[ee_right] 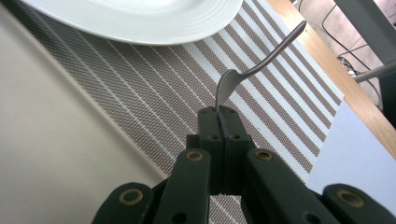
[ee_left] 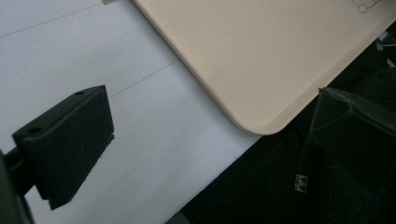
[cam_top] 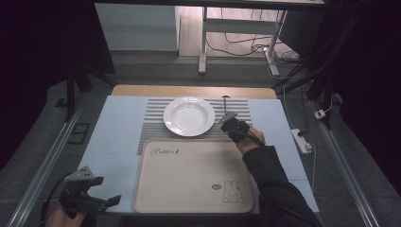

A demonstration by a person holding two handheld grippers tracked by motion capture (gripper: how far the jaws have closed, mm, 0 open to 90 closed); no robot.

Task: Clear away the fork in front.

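floor: grey carpet (cam_top: 156, 71), wooden strip beyond | furniture: white desk frame (cam_top: 204, 42), pale cabinet (cam_top: 137, 28) | cables (cam_top: 246, 45) on floor, power strip (cam_top: 301, 140) right | light: dim, dark sides

Plate (cam_top: 189, 116) blocks mat centre; tray (cam_top: 191, 176) covers near table; bare cloth (cam_top: 113, 137) left passable.

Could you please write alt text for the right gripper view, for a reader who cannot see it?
The right gripper is shut on the bowl end of a metal spoon, holding it above a striped placemat. A white plate sits behind, a beige tray alongside.
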